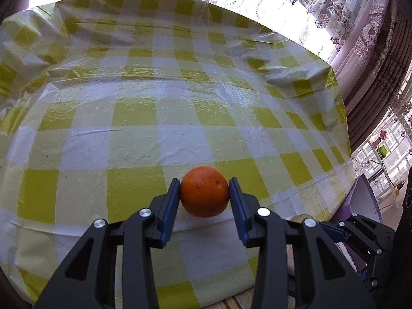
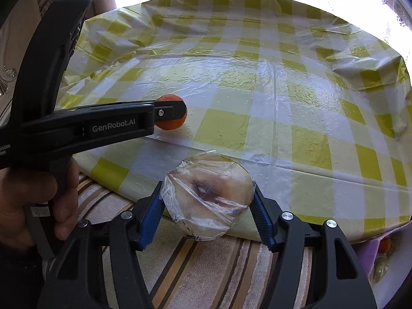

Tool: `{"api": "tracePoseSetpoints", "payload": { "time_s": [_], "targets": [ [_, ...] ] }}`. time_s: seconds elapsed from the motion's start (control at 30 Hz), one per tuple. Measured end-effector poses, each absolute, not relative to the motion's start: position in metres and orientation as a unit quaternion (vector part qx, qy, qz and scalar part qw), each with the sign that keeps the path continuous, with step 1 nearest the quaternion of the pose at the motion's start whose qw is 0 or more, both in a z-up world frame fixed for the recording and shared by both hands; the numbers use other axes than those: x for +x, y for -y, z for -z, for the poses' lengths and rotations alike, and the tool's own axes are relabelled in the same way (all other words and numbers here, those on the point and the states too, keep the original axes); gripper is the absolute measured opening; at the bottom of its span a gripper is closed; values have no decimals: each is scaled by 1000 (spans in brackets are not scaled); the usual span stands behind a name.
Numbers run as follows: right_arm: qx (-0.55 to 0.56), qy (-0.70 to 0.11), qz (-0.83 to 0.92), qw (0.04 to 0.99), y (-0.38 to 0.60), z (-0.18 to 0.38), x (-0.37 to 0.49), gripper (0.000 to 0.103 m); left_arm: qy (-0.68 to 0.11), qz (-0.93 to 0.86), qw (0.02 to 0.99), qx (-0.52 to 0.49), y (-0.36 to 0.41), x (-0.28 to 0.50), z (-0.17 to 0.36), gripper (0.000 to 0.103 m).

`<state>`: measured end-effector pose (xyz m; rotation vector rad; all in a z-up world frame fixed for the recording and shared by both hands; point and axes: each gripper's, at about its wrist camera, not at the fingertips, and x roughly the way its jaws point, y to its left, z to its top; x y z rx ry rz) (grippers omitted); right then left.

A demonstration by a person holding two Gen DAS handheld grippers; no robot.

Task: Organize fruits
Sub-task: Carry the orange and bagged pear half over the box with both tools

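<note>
We've got both fruits gripped but neither placed: left gripper (image 1: 204, 193) pinching orange (image 1: 204, 191) on bench (image 1: 180, 108) near edge, right gripper (image 2: 208, 200) clamped on wrapped fruit (image 2: 208, 195) w/ sorting still left.

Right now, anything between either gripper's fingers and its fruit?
Nothing visible. The left gripper is shut on the orange, fingers touching both its sides. The right gripper has the plastic-wrapped cut fruit between its fingers at the tablecloth edge; only the wrap lies between.
</note>
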<state>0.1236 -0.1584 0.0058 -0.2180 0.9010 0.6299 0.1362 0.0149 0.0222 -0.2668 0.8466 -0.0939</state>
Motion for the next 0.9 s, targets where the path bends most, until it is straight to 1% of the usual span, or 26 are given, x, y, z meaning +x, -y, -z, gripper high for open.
{"api": "tracePoseSetpoints", "payload": {
  "time_s": [0.47,0.9],
  "targets": [
    [-47,-422,-230,876,254,-16,126,62,-413,68,905,-75,38,139,-35,39],
    [-7,-430,-137,892,365,-7,120,62,-422,136,896,-4,140,139,-36,39]
  ]
}}
